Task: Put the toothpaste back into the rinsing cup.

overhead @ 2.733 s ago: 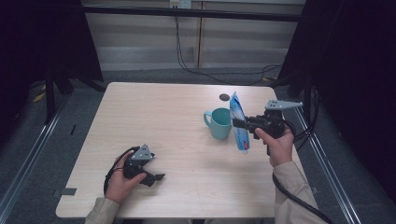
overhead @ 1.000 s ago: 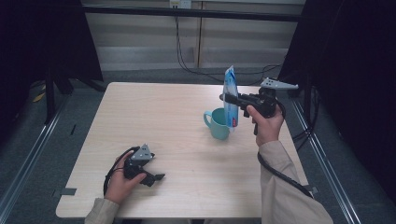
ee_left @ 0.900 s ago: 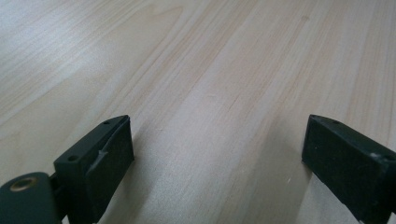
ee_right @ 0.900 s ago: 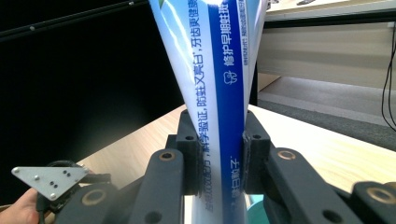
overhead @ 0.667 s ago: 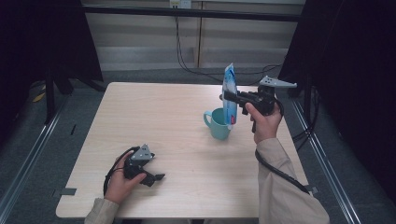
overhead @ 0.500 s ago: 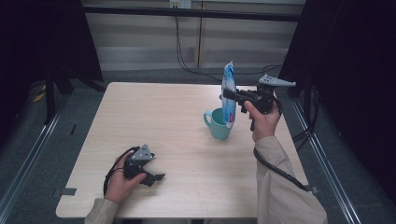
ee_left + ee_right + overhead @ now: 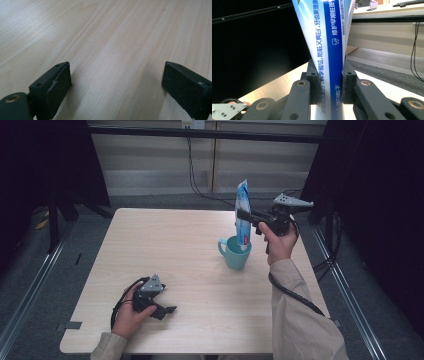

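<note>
Blue-and-white toothpaste tube (image 7: 243,215), printed with Chinese lettering, stood upright, flat crimped end at top, lower end just inside the rim of a teal mug (image 7: 235,252) with handle to the left, toward the table's right side.

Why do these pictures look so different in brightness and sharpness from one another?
In the high view, the table is lit while its surroundings fall nearly black. In the left gripper view, the wood grain is soft and hazy farther off, with faint shadows by the black jaws. In the right gripper view, the toothpaste tube shows readable print, against a dark backdrop on one side and a bright wall on the other.
</note>
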Motion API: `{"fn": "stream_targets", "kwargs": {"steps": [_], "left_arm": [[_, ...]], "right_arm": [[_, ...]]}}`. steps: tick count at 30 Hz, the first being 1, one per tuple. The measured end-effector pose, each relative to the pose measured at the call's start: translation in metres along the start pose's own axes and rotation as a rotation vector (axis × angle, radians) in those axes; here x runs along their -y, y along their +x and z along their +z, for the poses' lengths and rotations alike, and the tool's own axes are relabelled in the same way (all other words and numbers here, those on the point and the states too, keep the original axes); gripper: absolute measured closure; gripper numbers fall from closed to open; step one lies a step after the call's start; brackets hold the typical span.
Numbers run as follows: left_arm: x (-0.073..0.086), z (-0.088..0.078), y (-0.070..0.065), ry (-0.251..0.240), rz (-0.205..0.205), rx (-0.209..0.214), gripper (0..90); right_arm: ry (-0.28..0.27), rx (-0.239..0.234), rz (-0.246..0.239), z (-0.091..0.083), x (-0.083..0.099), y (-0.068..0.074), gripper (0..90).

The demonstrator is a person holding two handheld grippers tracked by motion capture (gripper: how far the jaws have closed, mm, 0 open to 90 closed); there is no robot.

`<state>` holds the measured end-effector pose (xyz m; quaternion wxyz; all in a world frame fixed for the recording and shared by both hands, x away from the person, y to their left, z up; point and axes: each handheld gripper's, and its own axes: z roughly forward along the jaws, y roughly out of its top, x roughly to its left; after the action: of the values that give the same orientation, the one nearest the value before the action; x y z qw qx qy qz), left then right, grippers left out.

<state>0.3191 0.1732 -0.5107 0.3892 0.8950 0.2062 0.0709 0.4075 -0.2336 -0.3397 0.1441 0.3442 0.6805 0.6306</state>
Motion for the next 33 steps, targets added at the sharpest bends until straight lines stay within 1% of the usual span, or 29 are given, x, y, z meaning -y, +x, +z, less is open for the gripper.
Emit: {"fn": "stream_targets", "kwargs": {"steps": [5,7,13,19,22,26,33], "left_arm": [[0.000,0.000,0.000,-0.001,0.000,0.000,8.5],[0.000,0.000,0.000,-0.002,0.000,0.000,8.5],[0.000,0.000,0.000,-0.001,0.000,-0.001,8.5],[0.000,0.000,0.000,0.001,0.000,0.000,8.5],[0.000,0.000,0.000,-0.001,0.000,0.000,8.5],[0.000,0.000,0.000,0.000,0.000,0.000,8.5],[0.000,0.000,0.000,0.002,0.001,0.000,8.5]], "right_arm": [[-0.001,0.010,0.003,0.002,0.003,-0.004,74.1],[0.002,0.019,0.008,0.004,0.005,-0.005,74.0],[0.006,0.033,0.002,0.010,0.010,-0.010,73.9],[0.006,0.049,0.011,0.017,0.016,-0.015,73.8],[0.007,0.062,-0.002,0.021,0.018,-0.016,73.7],[0.010,0.067,-0.001,0.025,0.022,-0.018,73.7],[0.006,0.081,-0.009,0.026,0.027,-0.021,73.6]]}}
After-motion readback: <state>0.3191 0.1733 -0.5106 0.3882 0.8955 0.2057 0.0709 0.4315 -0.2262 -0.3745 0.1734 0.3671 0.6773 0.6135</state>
